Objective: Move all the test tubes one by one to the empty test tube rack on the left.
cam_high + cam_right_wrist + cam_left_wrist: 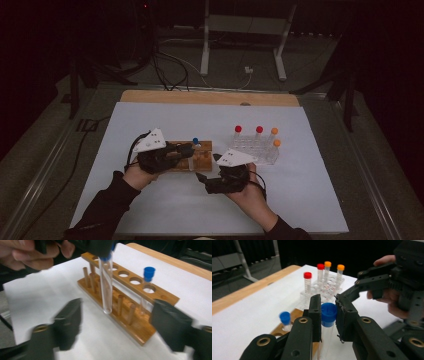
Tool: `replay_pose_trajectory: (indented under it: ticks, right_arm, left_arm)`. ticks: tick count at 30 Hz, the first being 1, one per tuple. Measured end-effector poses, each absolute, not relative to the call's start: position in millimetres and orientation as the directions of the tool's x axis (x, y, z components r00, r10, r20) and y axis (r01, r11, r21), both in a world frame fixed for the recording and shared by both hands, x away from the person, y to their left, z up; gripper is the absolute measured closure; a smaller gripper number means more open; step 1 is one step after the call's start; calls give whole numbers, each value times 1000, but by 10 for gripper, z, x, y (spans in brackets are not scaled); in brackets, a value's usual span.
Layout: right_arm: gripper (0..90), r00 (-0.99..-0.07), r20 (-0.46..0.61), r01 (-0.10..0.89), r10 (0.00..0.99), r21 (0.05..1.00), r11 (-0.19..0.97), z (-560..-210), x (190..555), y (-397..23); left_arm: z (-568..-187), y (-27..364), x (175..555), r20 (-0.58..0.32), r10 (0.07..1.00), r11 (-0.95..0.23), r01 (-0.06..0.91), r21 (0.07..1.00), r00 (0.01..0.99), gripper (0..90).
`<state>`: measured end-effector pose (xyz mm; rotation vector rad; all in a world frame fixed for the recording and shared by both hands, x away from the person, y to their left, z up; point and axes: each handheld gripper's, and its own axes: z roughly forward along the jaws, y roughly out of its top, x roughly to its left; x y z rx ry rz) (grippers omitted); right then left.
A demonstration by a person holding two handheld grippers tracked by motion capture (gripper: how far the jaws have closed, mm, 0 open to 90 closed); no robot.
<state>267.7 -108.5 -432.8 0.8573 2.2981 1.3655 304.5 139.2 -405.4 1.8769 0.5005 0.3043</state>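
Mid-transfer: left tongs (328, 305) clamped on a blue-capped tube (327, 322) just under the cap, holding it upright and lifted. In the right gripper view, rounded bottom of the tube (106, 287) hanging clear of the wooden rack (140, 332), in front of its near edge, not in any hole. Second blue-capped tube (147, 285) standing in a hole near the rack's far end. Right tongs (207, 167) spread wide, empty, hovering low just beside the rack, aimed at the hanging tube. Clear plastic rack (255, 150) with red- and orange-capped tubes further right on the white desk (150, 210), untouched.

Likely step: carrying the tube between racks, or handing it over to the right tongs; cannot tell which. Next move calls for keeping the tube vertical, lining its bottom up over a chosen hole, then lowering straight. For a handover, closing the right tongs on the glass below the left grip before letting go.
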Motion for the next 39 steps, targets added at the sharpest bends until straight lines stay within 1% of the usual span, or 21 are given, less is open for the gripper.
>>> replay_pose_trajectory:
  ticks: [1, 3, 4, 6, 7, 9, 16, 22, 24, 39]
  right_arm:
    - [158, -763, 20, 327, 646, 875, 359, -4328, 2677, -1085]
    - [99, -752, 20, 324, 659, 882, 343, -4308, 2679, -1105]
    - [94, -751, 19, 323, 660, 882, 342, -4300, 2682, -1112]
    - [21, -747, 18, 318, 665, 888, 333, -4283, 2678, -1134]
    - [0, -750, 12, 311, 661, 889, 337, -4281, 2675, -1140]
    - [0, -744, 10, 305, 668, 895, 326, -4276, 2666, -1147]
    - [0, -762, 20, 297, 647, 898, 324, -4258, 2674, -1186]
    - [0, -761, 27, 300, 649, 900, 315, -4255, 2682, -1207]
    - [0, -760, 21, 297, 650, 900, 318, -4255, 2681, -1206]
    - [0, -767, 22, 304, 641, 892, 335, -4271, 2687, -1211]
  left_arm:
    - [-4040, 1398, 3062, -28, 487, -295, 195, 936, 873, 771]
    - [-4024, 1419, 3105, -29, 499, -289, 197, 937, 866, 770]
    - [-4019, 1430, 3126, -28, 506, -284, 198, 938, 862, 770]
    - [-4011, 1461, 3171, -29, 521, -275, 200, 940, 853, 771]
    - [-4008, 1477, 3196, -28, 533, -272, 202, 941, 846, 770]
    - [-3996, 1509, 3247, -30, 546, -266, 207, 941, 837, 771]
    - [-3914, 1561, 3405, -30, 583, -235, 203, 951, 812, 771]
    - [-3934, 1555, 3523, -36, 593, -212, 200, 957, 804, 771]
    - [-3977, 1532, 3550, -24, 600, -225, 197, 954, 799, 771]
    - [-4310, 1405, 3581, -33, 597, -295, 257, 920, 802, 771]
